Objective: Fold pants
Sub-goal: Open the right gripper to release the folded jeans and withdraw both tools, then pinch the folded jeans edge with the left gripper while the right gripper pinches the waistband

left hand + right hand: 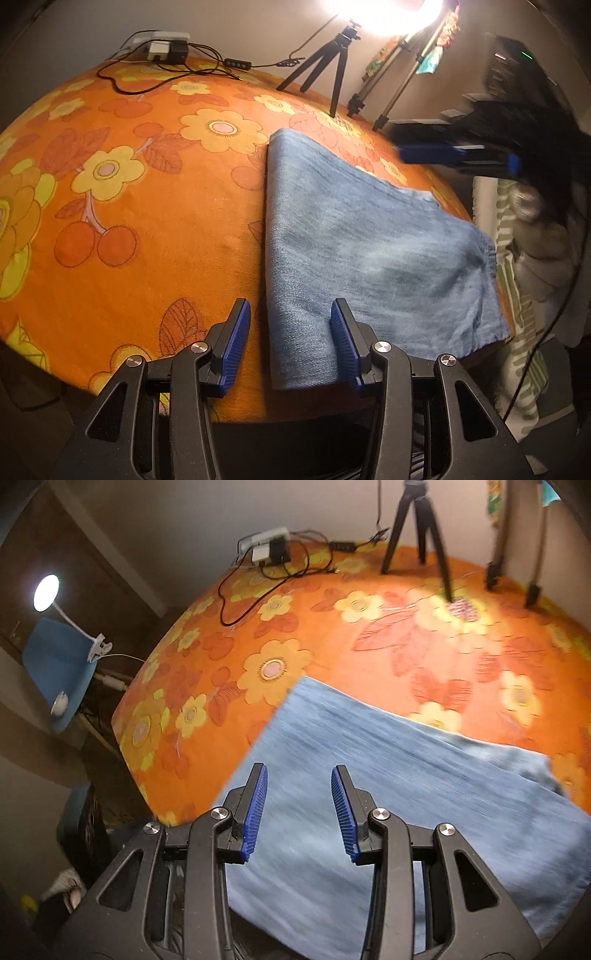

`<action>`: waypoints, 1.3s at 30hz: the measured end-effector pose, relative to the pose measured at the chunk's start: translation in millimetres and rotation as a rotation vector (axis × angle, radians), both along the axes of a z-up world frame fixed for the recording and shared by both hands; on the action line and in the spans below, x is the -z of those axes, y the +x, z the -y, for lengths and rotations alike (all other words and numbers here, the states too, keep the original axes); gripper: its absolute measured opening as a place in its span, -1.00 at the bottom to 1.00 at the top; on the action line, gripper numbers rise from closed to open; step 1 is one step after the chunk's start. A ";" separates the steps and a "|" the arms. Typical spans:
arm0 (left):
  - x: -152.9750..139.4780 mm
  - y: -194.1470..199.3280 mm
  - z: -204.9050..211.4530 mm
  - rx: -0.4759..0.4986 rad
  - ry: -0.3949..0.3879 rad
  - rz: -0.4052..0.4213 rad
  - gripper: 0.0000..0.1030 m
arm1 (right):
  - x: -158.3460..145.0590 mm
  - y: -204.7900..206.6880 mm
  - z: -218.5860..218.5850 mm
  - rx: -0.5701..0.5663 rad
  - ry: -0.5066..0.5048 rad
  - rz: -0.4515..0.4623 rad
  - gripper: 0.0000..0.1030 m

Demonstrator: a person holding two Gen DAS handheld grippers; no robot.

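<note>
The folded pants (354,236) lie flat on the near right part of my flowered orange tablecloth (129,206). My left gripper (291,325) hovers over their near left edge, jaws apart, grasping nothing. My right gripper (299,797) hangs above the pants too, jaws released and empty. A black tripod (325,62) stands at the far side.

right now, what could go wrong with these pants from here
1. The pants lie folded with their right end at the table edge; a tug could slide them off.
2. Both the left gripper and the right gripper are open and hold nothing, so the fold can spring loose.
3. The tripod and cable stand behind; a wide swing could hit them.
</note>
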State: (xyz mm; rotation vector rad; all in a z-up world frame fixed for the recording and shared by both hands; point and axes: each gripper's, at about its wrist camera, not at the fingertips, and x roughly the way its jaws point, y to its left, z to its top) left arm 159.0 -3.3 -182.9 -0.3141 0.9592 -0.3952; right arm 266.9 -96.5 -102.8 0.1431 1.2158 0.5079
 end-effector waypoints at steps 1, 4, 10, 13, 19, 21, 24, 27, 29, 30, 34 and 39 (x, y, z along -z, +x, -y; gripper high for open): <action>0.9 -0.3 -0.3 -0.001 -0.013 -0.001 -0.33 | 4.3 6.7 -8.7 0.000 0.005 -0.016 -0.26; 2.5 -2.3 2.4 -0.001 -0.038 0.001 -0.54 | 17.4 23.7 -32.7 0.001 -0.005 -0.069 -0.25; -9.4 -9.7 4.3 -0.008 -0.083 0.058 -0.73 | 38.2 44.9 -78.4 -0.031 -0.109 -0.118 -0.14; -22.0 -14.8 13.5 0.020 -0.051 0.113 -0.74 | 47.5 50.6 -93.5 -0.042 -0.189 -0.141 -0.14; -35.0 -18.2 28.6 0.065 -0.032 0.161 -0.75 | 57.2 54.6 -110.5 -0.090 -0.401 -0.147 -0.14; -37.0 -19.7 31.4 0.076 -0.027 0.167 -0.76 | 58.7 54.2 -113.2 -0.107 -0.447 -0.142 -0.14; -38.3 -20.3 33.1 0.088 -0.018 0.174 -0.76 | 61.9 54.1 -110.9 -0.114 -0.479 -0.140 -0.29; -39.1 -20.1 33.6 0.093 -0.003 0.178 -0.76 | 60.9 54.1 -105.7 -0.099 -0.469 -0.137 -0.62; -37.9 -19.1 34.4 0.096 0.009 0.173 -0.76 | 54.3 52.2 -99.7 -0.092 -0.445 -0.119 -0.79; -36.7 -17.8 34.5 0.095 0.010 0.163 -0.75 | 50.3 51.5 -95.1 -0.085 -0.430 -0.114 -0.81; -34.0 -14.9 35.5 0.066 0.039 0.147 -0.60 | 33.9 51.3 -77.7 -0.045 -0.362 -0.101 -0.86; -22.3 -6.2 39.1 0.069 0.037 0.106 -0.37 | 25.2 47.7 -68.1 -0.029 -0.325 -0.080 -0.88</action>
